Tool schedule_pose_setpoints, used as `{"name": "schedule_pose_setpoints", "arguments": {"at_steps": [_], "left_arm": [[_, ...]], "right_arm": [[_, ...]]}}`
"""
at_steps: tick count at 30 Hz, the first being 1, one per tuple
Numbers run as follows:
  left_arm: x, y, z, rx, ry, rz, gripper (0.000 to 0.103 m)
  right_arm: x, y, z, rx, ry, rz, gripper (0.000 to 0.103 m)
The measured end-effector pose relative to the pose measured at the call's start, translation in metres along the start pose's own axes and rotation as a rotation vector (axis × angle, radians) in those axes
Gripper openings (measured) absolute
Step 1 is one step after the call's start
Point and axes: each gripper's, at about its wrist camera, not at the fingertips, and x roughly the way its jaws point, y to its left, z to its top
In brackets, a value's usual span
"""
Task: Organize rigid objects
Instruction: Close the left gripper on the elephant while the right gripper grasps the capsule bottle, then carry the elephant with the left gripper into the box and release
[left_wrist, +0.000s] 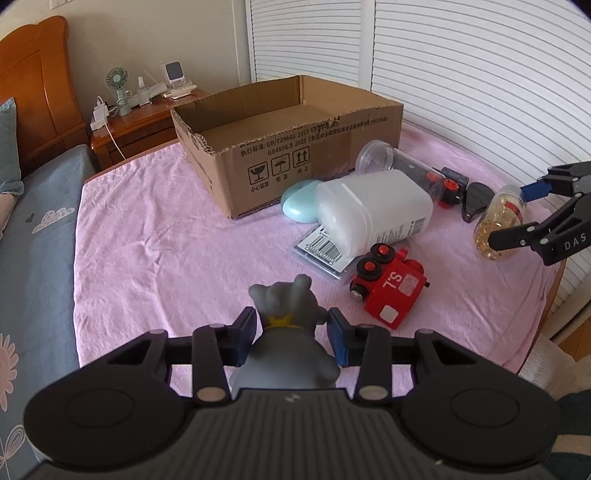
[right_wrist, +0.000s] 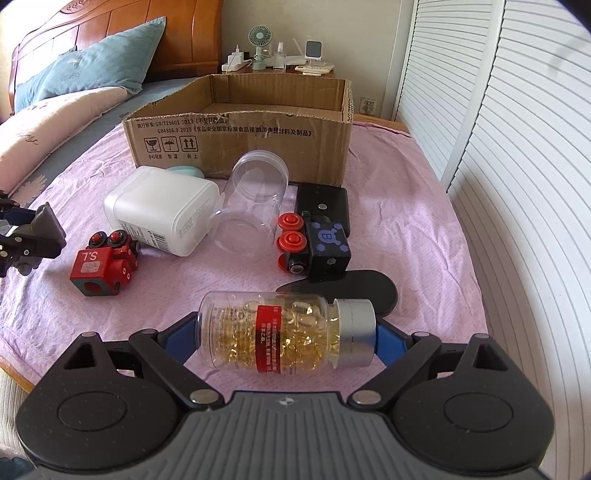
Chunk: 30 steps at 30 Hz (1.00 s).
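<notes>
Left claw (left_wrist: 291, 332) is pinching the grey figurine (left_wrist: 286, 332) near the bed's (left_wrist: 147, 229) front edge. Right claw (right_wrist: 284, 336) is standing spread around the lying capsule bottle (right_wrist: 273, 334); pad contact unclear. Mid-bed, the red toy train (left_wrist: 388, 290) and white container (left_wrist: 373, 210) are lying. The cardboard box (left_wrist: 280, 147) is sitting farthest back.

I look over a bed (left_wrist: 147, 221) spread with a wrinkled pink cotton sheet, daylight bright across it. White louvred closet doors (left_wrist: 461, 74) close off the far side. A carved orange-brown wooden headboard (right_wrist: 110, 33) backs a teal pillow (right_wrist: 92, 70), beside a matching wooden nightstand (left_wrist: 136, 129) against the cream plaster wall (left_wrist: 147, 37).
</notes>
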Motion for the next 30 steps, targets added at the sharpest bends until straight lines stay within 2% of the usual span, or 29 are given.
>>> {"name": "schedule_pose_setpoints", "arguments": {"at_steps": [2, 3, 4, 8, 18, 23, 30], "left_arm": [[-0.002, 0.000, 0.003, -0.004, -0.004, -0.002, 0.039], [-0.002, 0.000, 0.005, -0.005, -0.005, 0.001, 0.032], [-0.003, 0.001, 0.007, -0.004, -0.004, -0.001, 0.030], [-0.002, 0.001, 0.013, -0.005, 0.000, 0.000, 0.030], [-0.004, 0.002, 0.029, -0.035, -0.022, -0.009, 0.030], [-0.009, 0.005, 0.059, -0.025, -0.052, 0.002, 0.030], [-0.010, 0.009, 0.129, 0.038, -0.139, 0.049, 0.030]], "right_arm": [[-0.002, 0.000, 0.002, -0.015, 0.004, 0.008, 0.096], [-0.003, -0.001, 0.003, -0.018, 0.005, 0.014, 0.096], [-0.004, -0.001, 0.004, -0.024, 0.006, 0.023, 0.096], [-0.004, 0.002, 0.008, -0.071, 0.009, 0.011, 0.096], [-0.017, -0.001, 0.026, -0.082, -0.032, 0.051, 0.096], [-0.031, -0.001, 0.056, -0.121, -0.109, 0.069, 0.096], [-0.039, -0.001, 0.111, -0.164, -0.236, 0.088, 0.096]]}}
